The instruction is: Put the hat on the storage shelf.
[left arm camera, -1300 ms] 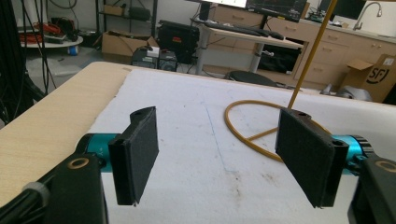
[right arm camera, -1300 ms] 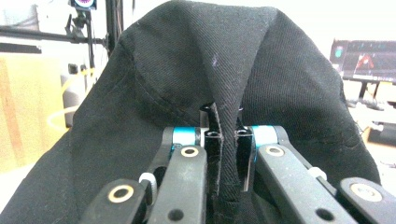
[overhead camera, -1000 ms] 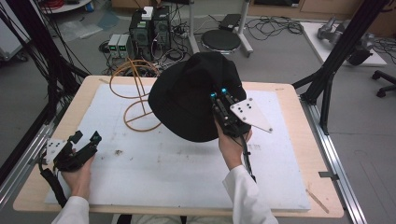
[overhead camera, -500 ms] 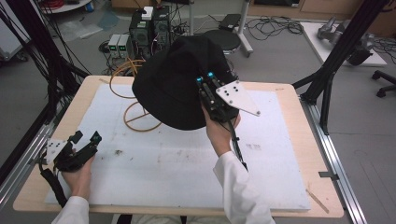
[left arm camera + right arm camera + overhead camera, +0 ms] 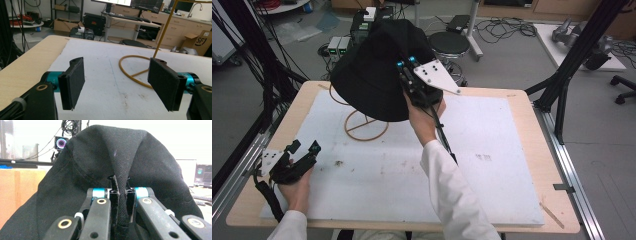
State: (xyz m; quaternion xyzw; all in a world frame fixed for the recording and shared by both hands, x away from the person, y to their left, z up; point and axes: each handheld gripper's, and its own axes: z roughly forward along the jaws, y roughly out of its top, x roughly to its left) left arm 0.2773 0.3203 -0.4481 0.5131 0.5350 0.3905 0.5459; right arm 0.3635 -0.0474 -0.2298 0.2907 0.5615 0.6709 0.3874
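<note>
We see right gripper [image 5: 404, 65] clenched on black hat [image 5: 372, 70], now lifted up and left, over gold wire stand [image 5: 364, 125]; next likely lowering onto it. Left gripper [image 5: 302, 150] released, idle on table [image 5: 512, 165].

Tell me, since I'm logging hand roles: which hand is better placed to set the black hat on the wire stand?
Right. The right gripper has its jaws pinched on the black hat, raised above the wire stand. The left gripper rests open near the table's near-left corner.
</note>
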